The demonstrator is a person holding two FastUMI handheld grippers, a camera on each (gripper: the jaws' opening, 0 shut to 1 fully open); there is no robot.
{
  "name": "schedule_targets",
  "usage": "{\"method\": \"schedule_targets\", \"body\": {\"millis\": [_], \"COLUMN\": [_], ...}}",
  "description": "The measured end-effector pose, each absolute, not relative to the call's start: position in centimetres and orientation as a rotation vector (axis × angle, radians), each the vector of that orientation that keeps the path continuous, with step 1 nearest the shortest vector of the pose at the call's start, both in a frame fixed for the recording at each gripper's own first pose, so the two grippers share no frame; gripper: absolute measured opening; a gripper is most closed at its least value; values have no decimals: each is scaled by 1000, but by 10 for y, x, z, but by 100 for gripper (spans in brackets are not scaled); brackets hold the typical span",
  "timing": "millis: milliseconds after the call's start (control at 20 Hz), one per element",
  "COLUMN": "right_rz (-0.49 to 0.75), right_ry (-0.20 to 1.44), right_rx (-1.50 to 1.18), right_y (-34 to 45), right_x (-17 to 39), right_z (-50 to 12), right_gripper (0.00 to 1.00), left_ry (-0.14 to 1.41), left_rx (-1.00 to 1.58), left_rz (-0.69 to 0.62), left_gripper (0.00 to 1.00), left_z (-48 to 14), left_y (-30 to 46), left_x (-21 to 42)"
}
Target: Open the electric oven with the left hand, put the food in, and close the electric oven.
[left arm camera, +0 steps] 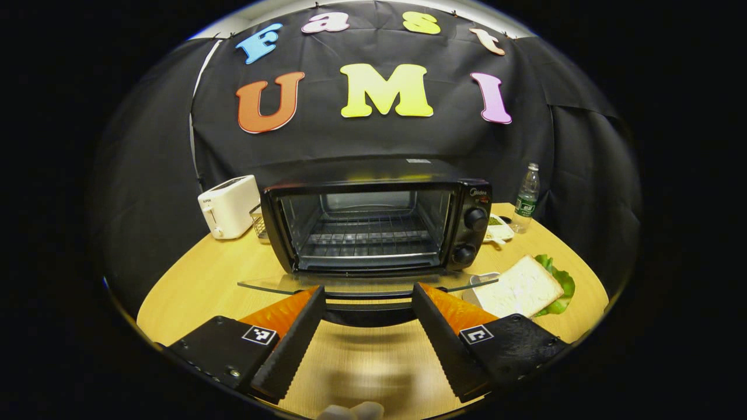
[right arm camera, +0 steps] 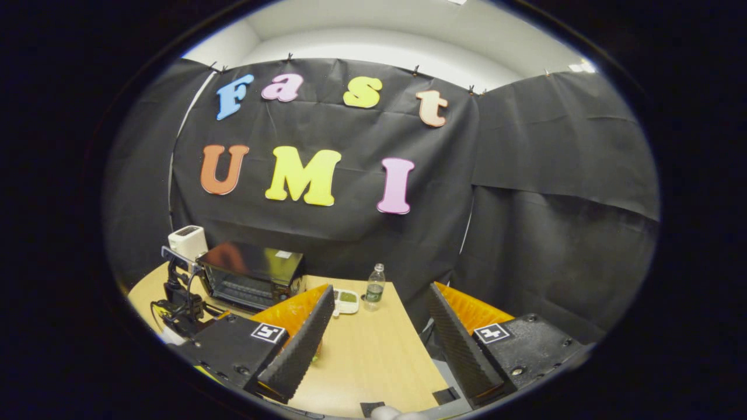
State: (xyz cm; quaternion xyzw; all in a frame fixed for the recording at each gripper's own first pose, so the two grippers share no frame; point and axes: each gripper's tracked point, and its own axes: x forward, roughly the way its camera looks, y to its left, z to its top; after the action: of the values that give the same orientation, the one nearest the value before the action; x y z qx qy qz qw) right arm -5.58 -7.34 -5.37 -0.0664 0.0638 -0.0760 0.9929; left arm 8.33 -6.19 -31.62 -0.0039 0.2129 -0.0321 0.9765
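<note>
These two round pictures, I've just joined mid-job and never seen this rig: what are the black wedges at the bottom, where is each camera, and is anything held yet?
There is no robot arm: a person holds a two-finger gripper in each hand, and a fisheye camera rides on each. The black ridged wedges are each gripper's own fingers.

The left gripper view looks over the open left gripper at the electric oven, whose glass door is already down. A white toaster stands beside it; a slice of bread on lettuce and a water bottle lie on the wooden table.

The right gripper view sits higher and farther back, over the open right gripper. Neither gripper holds anything.
</note>
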Motion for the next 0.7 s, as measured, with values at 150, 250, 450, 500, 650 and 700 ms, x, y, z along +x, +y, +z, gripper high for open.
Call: {"method": "schedule_targets", "body": {"millis": [150,250,450,500,650,700], "right_rz": [-146,-141,-141,-141,-140,-140], "right_ry": [142,153,167,171,185,191], "right_rx": [-132,-132,-141,-139,-144,-148], "right_y": [-72,-71,-71,-72,-73,-73], "right_x": [-56,-56,-57,-57,-56,-55], "right_z": [-60,-65,-71,-74,-79,-83], "right_gripper": [96,95,96,95,95,100], "left_ry": [465,495,565,582,637,636], "left_rx": [-9,-13,-37,-42,-54,-56], "left_rz": [-76,-75,-64,-62,-58,-60], "left_gripper": [99,98,97,96,96,96], "left_z": [-334,-346,-376,-383,-401,-404], "left_y": [-63,-62,-64,-64,-65,-66], "left_x": [72,65,55,54,49,49]}}
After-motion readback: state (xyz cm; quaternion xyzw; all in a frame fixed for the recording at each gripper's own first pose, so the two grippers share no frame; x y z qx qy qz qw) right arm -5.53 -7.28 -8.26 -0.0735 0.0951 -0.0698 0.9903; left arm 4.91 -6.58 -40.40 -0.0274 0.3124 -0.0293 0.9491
